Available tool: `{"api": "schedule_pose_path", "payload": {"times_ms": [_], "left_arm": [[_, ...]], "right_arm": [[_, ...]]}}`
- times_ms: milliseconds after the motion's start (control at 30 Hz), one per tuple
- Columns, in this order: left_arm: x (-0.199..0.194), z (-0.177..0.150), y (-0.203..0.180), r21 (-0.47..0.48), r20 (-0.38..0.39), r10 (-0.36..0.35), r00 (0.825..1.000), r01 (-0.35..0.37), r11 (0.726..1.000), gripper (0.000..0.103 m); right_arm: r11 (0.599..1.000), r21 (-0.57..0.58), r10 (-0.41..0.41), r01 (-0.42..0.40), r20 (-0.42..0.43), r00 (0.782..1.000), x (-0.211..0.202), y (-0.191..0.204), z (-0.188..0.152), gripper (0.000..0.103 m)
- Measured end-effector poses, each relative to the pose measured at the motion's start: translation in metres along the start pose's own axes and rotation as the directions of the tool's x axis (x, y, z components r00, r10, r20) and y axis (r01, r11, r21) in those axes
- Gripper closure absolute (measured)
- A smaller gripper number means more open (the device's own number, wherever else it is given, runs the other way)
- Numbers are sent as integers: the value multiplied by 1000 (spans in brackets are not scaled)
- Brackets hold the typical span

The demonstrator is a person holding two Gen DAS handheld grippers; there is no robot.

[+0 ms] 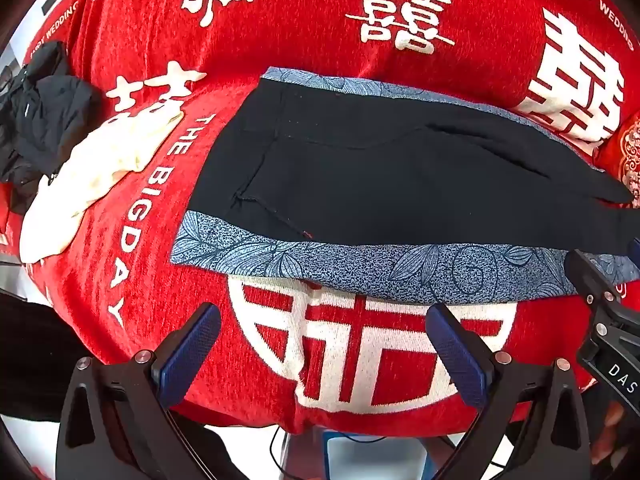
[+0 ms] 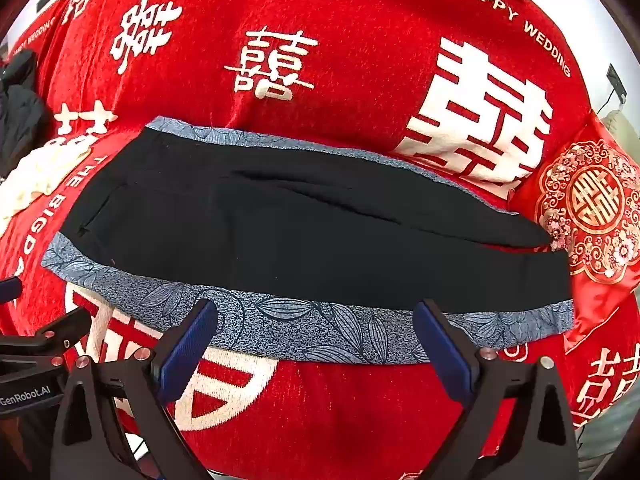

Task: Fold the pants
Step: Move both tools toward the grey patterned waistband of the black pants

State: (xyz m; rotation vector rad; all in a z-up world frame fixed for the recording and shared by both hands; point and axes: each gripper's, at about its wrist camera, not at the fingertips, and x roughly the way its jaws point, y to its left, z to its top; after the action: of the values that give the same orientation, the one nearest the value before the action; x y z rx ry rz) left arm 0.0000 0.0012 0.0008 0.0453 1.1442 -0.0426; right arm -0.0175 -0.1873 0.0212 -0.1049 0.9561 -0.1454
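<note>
Black pants (image 1: 380, 176) lie flat, folded lengthwise, on a blue leaf-patterned cloth (image 1: 360, 268), waist to the left and legs to the right. They also show in the right wrist view (image 2: 320, 240) on the same cloth (image 2: 300, 328). My left gripper (image 1: 324, 344) is open and empty, hovering over the red blanket just in front of the cloth's near edge. My right gripper (image 2: 316, 340) is open and empty, its fingertips over the cloth's near edge. The right gripper's body (image 1: 608, 320) shows at the right edge of the left wrist view.
A red wedding blanket (image 1: 320, 20) with white characters covers the surface. A cream garment (image 1: 92, 184) and a dark garment (image 1: 40, 112) lie to the left. A red embroidered cushion (image 2: 596, 208) sits at the right by the pant hems. The blanket's front edge is just below the grippers.
</note>
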Motion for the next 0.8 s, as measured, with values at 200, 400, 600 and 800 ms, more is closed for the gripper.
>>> {"api": "schedule_pose_path", "payload": {"times_ms": [200, 400, 600, 800], "left_arm": [[-1, -1, 9, -5, 6, -1, 1000, 2, 1000, 0], [8, 5, 6, -1, -5, 26, 1000, -26, 1000, 0], [16, 29, 11, 31, 19, 48, 999, -49, 998, 0], [37, 89, 25, 31, 49, -11, 999, 9, 999, 0]], "right_arm": [[1000, 0, 3, -3, 0, 1000, 1, 3, 1, 4], [1000, -6, 8, -8, -3, 1000, 4, 4, 0, 4], [999, -35, 38, -38, 3, 999, 16, 0, 14, 4], [995, -73, 71, -69, 29, 997, 39, -17, 52, 4]]}}
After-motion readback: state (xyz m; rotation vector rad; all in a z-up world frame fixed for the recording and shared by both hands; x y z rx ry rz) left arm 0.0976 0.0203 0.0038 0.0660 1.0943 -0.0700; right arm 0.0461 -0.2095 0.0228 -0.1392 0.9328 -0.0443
